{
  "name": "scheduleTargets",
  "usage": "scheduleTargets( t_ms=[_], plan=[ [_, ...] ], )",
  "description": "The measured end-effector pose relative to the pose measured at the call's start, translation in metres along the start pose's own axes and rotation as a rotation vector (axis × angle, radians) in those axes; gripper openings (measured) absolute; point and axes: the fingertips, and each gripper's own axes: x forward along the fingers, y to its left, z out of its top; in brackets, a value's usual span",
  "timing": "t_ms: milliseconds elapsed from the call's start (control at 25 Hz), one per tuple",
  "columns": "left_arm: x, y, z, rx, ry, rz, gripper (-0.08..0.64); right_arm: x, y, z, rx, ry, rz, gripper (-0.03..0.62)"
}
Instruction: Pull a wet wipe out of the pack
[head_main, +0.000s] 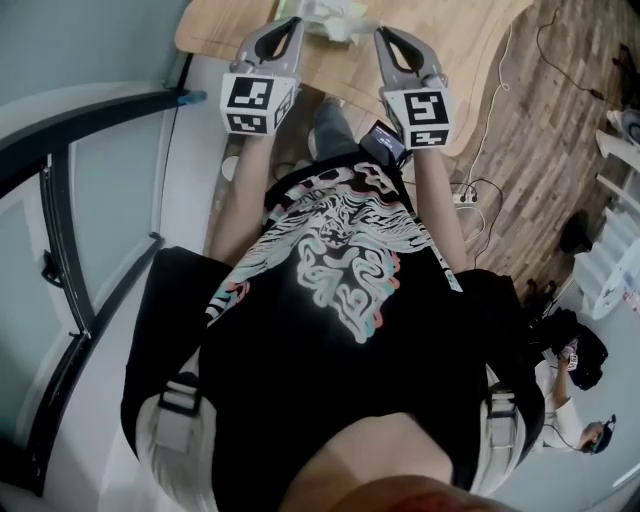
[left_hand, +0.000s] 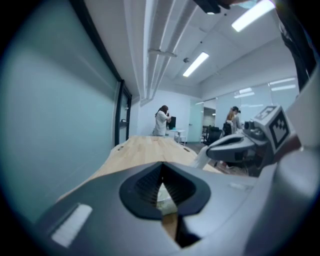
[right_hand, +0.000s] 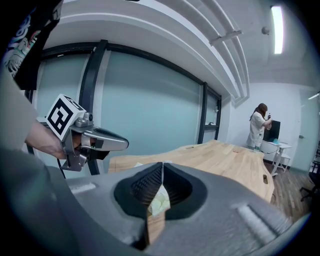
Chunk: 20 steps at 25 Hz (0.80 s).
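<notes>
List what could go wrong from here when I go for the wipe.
1. The left gripper and the right gripper are both shut and hold nothing. Unless one opens first, it may just shove the pack.
2. Nothing pins the pack on the table, and it lies fairly near the front edge. A pull on the wipe could drag or lift the whole pack.

We see the wipe pack (head_main: 335, 18) only partly: it lies just beyond the fingertips (head_main: 292, 24), and the head view's top edge cuts it off. Past each pair of closed jaws only a pale sliver of it shows.
</notes>
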Motion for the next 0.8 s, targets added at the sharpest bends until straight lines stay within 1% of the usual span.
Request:
scheduleTargets(
  t_ms=[40, 120, 200, 280, 360, 440, 560, 800],
  plan=[
    [-0.001, 0.0, 0.001, -0.028, -0.005, -0.007, -0.014, -0.002, 0.0, 0.0, 0.006, -0.003, -0.007, 0.006],
    [-0.003, -0.001, 0.001, -0.041, -0.001, -0.014, -0.014, -0.006, -0.001, 0.001, 0.017, -0.007, -0.022, 0.006],
    [-0.005, -0.001, 0.001, -0.016, 0.007, -0.01, -0.013, -0.011, -0.001, 0.004, 0.02, -0.014, -0.037, 0.006],
    [-0.007, -0.002, 0.002, 0.027, 0.017, 0.012, -0.012, -0.017, -0.001, 0.006, 0.02, -0.023, -0.05, 0.006],
    [-0.008, -0.004, 0.0, 0.073, 0.043, 0.031, -0.012, -0.023, -0.001, 0.007, 0.023, -0.029, -0.064, 0.006],
    [-0.009, -0.007, -0.002, 0.098, 0.059, 0.034, -0.012, -0.028, -0.001, 0.007, 0.029, -0.03, -0.08, 0.006],
    [-0.01, -0.016, 0.0, 0.11, 0.056, 0.02, -0.012, -0.035, 0.0, 0.007, 0.042, -0.03, -0.1, 0.006],
    [-0.012, -0.024, 0.009, 0.117, 0.021, 0.0, -0.012, -0.045, -0.001, 0.006, 0.047, -0.037, -0.132, 0.006]
  ],
)
